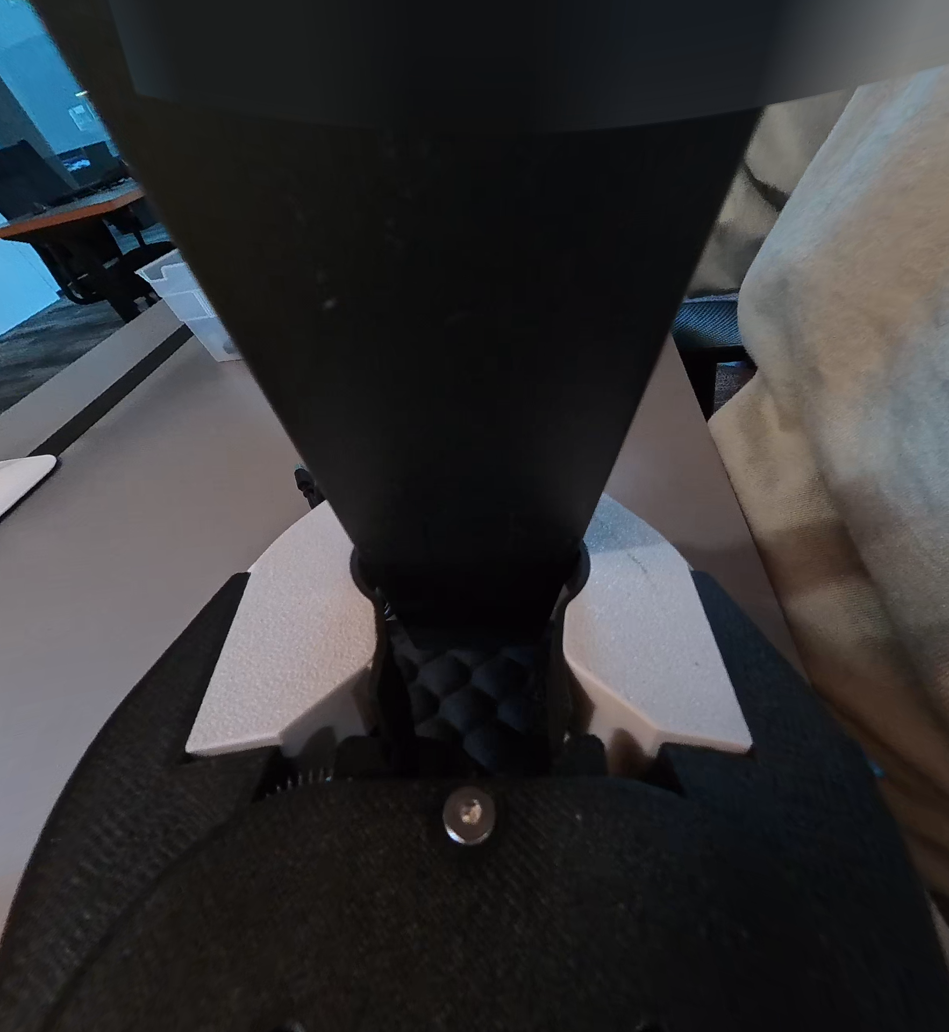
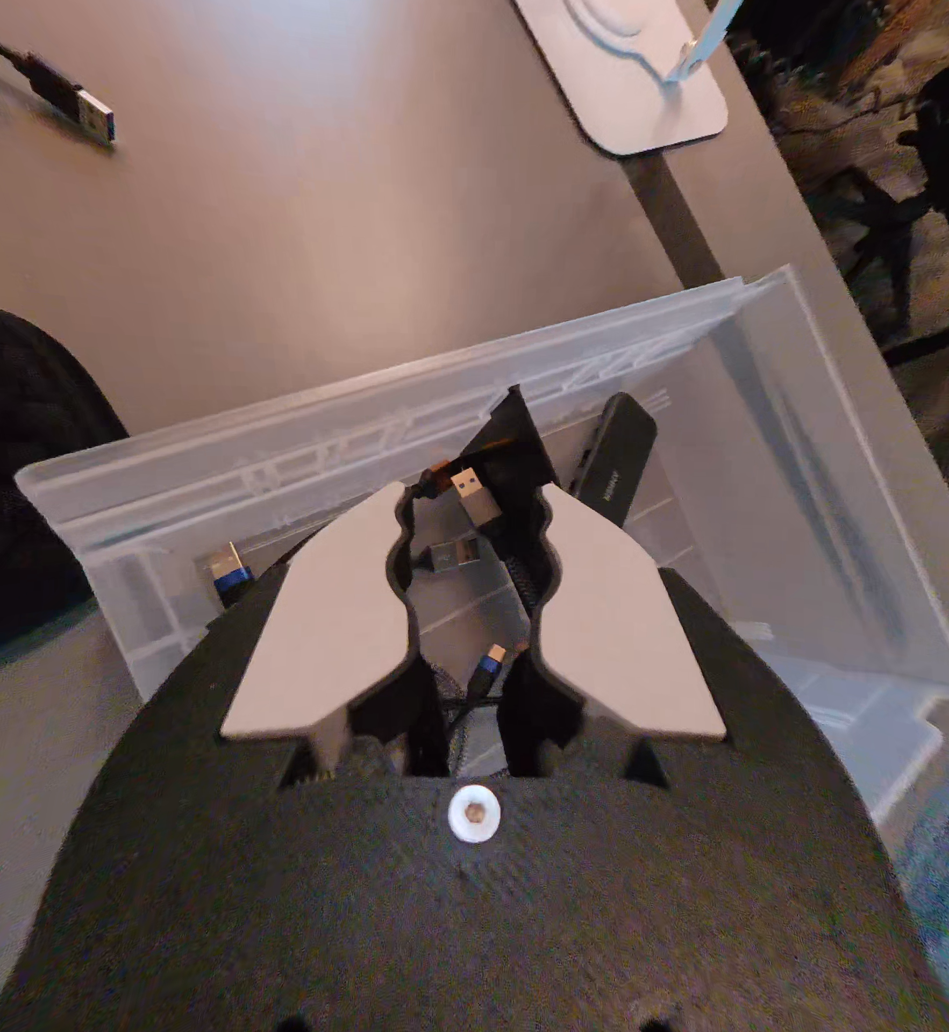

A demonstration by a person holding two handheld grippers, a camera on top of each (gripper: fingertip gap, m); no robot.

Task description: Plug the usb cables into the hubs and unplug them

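Left gripper clamps a hub; right gripper reaches into the cable bin.

Left wrist view: the left gripper [image 1: 469, 586] pinches a flat black hub [image 1: 433, 335] that hides most of the table [image 1: 125, 502]; its ports are unseen. Right wrist view: the right gripper [image 2: 472, 536], fingers narrowly apart and empty, hangs over the clear bin [image 2: 852, 502] near the bin's long wall, where a grey USB plug [image 2: 452, 555] lies; tangled cables could snag, and blur hides their runs.

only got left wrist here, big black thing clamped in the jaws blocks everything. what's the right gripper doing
Observer: The right gripper is open above a clear bin, holding nothing.
Operator: anything in the bin
Observer: Several usb plugs and a black hub leaning on the far wall.
Operator: any cable outside it
Observer: One cable lies on the table, beyond the bin to the left.
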